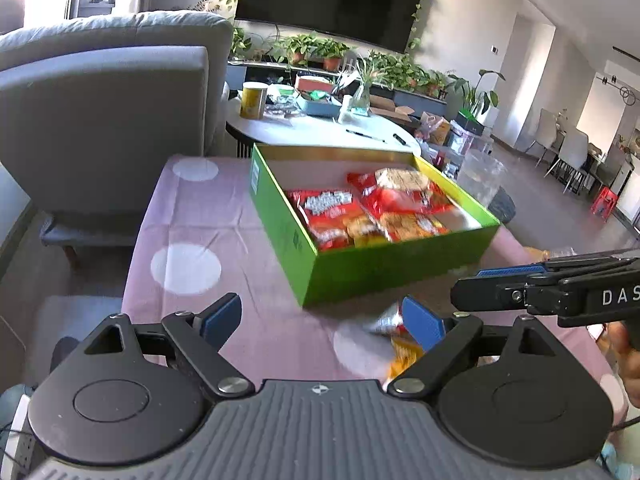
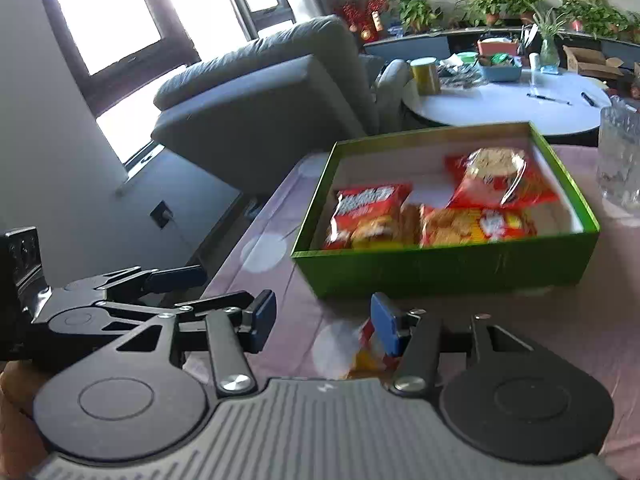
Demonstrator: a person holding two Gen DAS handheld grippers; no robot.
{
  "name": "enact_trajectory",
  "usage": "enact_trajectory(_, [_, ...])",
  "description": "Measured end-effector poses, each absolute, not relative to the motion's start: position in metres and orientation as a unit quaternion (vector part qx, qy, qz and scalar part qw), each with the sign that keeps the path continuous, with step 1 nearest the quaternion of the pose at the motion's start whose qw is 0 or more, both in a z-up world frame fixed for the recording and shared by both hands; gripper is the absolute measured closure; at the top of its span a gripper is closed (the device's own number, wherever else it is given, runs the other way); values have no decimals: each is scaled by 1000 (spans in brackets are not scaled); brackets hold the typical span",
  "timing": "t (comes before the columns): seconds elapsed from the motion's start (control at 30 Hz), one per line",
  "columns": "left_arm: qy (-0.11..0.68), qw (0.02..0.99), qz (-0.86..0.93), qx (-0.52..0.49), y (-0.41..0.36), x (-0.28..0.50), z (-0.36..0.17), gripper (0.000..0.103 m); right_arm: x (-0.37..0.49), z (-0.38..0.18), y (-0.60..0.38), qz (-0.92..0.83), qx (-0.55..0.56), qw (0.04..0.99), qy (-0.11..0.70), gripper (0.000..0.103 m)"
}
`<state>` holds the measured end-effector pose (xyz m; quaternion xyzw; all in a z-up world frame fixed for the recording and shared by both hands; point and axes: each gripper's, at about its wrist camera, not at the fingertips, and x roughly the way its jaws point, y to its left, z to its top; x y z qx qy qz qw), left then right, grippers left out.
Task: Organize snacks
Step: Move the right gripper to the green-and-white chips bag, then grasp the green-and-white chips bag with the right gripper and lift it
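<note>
A green box (image 1: 384,268) stands on the pink dotted tablecloth (image 1: 192,216) and holds three red and yellow snack packets (image 1: 332,216); it also shows in the right wrist view (image 2: 440,268). A loose snack packet (image 1: 394,336) lies on the cloth in front of the box, beside my left gripper's right finger. My left gripper (image 1: 322,320) is open and empty. My right gripper (image 2: 324,320) is open, with the same loose packet (image 2: 366,350) just beside its right finger. The right gripper (image 1: 500,284) shows from the side in the left wrist view, and the left gripper (image 2: 192,284) in the right wrist view.
A clear glass vase (image 2: 620,160) stands at the right of the box. A grey armchair (image 1: 104,120) is at the far left. A round white table (image 1: 320,132) with a yellow can (image 1: 253,100) and clutter stands behind the box.
</note>
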<state>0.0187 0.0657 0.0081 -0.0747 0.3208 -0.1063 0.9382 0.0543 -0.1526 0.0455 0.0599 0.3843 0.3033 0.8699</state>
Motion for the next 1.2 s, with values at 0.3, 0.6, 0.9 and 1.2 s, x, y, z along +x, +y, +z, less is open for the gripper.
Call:
enact_trajectory(0.3, [328, 935, -116, -72, 69, -19, 4, 16, 19, 37, -147, 314, 37, 859, 403, 46])
enact_trajectory(0.6, [346, 929, -124, -43, 69, -54, -5, 16, -14, 28, -140, 327, 4, 849, 415, 45])
enact_trajectory(0.9, [377, 916, -133, -39, 72, -70, -30, 16, -22, 14, -133, 331, 7, 830, 448, 45])
enact_trajectory(1.2, [389, 905, -156, -65, 70, -67, -46, 13, -17, -9, -123, 314, 0, 821, 476, 45])
